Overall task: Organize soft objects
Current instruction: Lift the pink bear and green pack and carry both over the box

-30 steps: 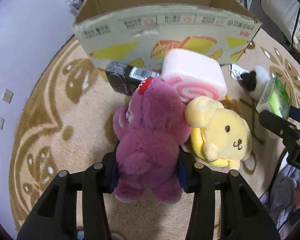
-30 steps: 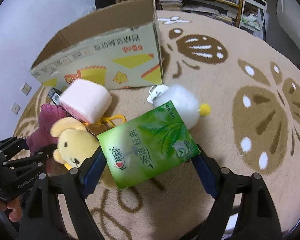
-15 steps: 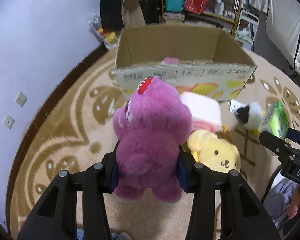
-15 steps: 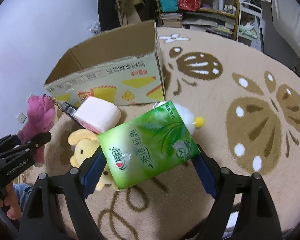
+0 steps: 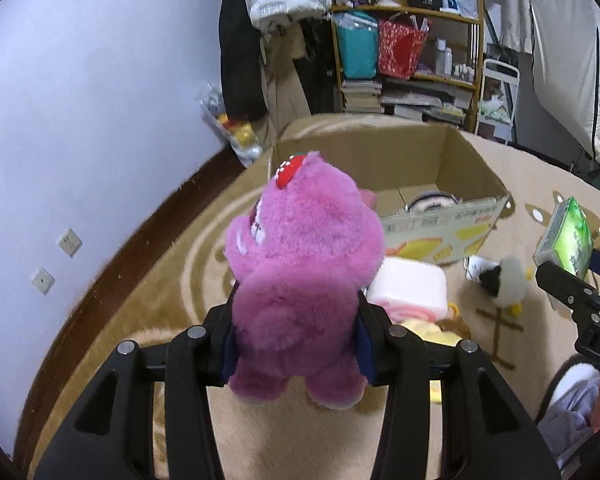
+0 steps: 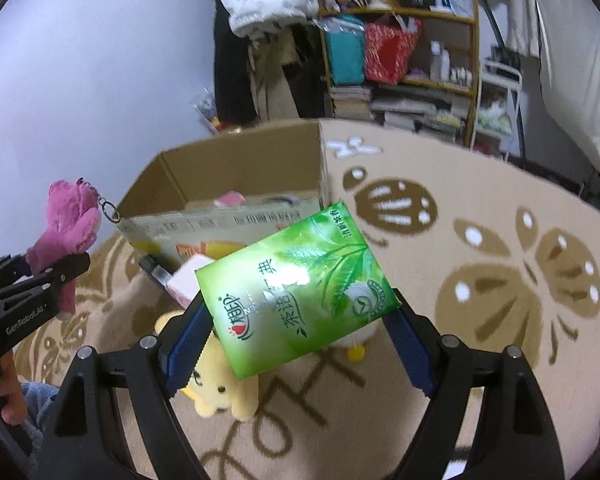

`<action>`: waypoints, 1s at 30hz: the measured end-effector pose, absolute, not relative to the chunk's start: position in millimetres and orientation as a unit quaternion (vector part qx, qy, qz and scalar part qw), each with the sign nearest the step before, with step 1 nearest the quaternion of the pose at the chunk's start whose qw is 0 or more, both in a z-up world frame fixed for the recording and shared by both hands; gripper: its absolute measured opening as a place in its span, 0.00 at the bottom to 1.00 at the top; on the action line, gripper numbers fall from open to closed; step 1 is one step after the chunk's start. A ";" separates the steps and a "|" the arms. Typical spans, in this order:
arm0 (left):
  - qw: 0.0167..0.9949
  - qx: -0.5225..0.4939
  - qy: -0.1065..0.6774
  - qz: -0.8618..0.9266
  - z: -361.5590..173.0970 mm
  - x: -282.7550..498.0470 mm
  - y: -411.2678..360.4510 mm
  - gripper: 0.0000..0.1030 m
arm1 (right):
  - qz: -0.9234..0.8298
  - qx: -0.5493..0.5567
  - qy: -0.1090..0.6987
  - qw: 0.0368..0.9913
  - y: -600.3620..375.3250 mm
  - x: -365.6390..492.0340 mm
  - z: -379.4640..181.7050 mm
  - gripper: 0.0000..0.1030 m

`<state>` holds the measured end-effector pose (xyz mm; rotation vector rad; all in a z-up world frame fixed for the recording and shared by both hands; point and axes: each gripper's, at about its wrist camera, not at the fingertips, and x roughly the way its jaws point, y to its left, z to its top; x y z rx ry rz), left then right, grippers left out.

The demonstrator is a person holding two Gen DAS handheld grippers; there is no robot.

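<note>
Left gripper (image 5: 296,344) clamps the purple bear (image 5: 300,276) by its body, held above the rug (image 5: 148,280), near the open box (image 5: 440,184). Right gripper (image 6: 300,320) clamps the green tissue pack (image 6: 296,292), right of the bear. Pink roll (image 5: 408,292), yellow plush (image 6: 220,392) lie below.

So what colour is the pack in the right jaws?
Green pack, best in the right wrist view.

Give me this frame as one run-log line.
left gripper: shut on purple plush bear | right gripper: shut on green tissue pack | both raised near cardboard box
</note>
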<state>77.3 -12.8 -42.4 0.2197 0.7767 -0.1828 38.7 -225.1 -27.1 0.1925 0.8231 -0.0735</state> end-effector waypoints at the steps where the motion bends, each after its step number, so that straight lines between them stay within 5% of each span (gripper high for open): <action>1: 0.919 0.106 0.370 -0.088 -38.9 77.7 -12.3 0.43 | -0.032 0.093 0.395 0.914 -224.7 40.2 -24.4 0.85; 30: 0.951 0.068 0.290 -0.087 0.0 136.9 -9.4 0.44 | 0.026 0.075 0.295 0.952 -219.7 104.0 -0.5 0.85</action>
